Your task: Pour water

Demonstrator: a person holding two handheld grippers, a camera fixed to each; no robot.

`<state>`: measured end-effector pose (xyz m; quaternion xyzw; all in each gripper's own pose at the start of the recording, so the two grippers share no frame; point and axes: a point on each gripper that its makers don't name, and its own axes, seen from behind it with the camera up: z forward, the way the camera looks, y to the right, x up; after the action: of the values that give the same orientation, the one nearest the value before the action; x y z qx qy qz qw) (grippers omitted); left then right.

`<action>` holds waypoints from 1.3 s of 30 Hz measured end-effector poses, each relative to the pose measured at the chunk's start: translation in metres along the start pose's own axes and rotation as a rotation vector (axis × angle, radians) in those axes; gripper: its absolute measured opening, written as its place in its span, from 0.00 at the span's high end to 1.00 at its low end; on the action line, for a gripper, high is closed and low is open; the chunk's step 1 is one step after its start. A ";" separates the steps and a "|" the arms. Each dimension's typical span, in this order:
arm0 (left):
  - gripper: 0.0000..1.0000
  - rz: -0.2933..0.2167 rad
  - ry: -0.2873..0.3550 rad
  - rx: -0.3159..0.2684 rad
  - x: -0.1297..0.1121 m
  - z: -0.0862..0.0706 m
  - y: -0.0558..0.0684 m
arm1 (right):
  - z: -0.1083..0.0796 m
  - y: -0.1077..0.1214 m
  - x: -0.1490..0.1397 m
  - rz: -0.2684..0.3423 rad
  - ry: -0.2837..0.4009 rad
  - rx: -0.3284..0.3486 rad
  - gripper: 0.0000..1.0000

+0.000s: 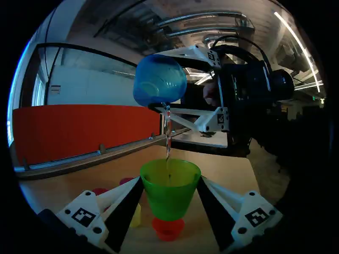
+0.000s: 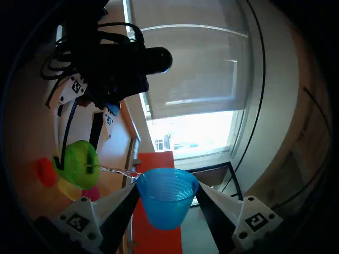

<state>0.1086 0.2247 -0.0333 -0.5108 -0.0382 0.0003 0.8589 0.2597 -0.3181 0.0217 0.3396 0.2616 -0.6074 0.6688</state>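
In the left gripper view my left gripper (image 1: 169, 190) is shut on a green cup (image 1: 170, 190), held upright above the wooden table (image 1: 220, 169). Above it the right gripper (image 1: 186, 84) holds a blue cup (image 1: 159, 79) tipped over, and a thin stream of water (image 1: 168, 133) falls from its rim into the green cup. In the right gripper view my right gripper (image 2: 167, 203) is shut on the blue cup (image 2: 166, 202). Water (image 2: 116, 171) runs from its lip to the green cup (image 2: 80, 164), held by the left gripper (image 2: 80, 144) farther off.
Small cups stand on the table below: a red one (image 1: 168, 228), a yellow one (image 1: 136, 216) and pink ones (image 1: 100, 191). An orange partition (image 1: 80, 127) runs along the table's far edge. A bright window (image 2: 190, 131) lies behind the blue cup.
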 end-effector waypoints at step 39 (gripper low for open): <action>0.14 0.000 0.003 0.001 0.002 0.003 0.000 | 0.003 0.005 0.002 -0.171 0.002 0.004 0.09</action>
<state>0.1108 0.2275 -0.0318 -0.5103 -0.0369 -0.0002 0.8592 0.2643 -0.3214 0.0221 0.3177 0.2893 -0.6626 0.6135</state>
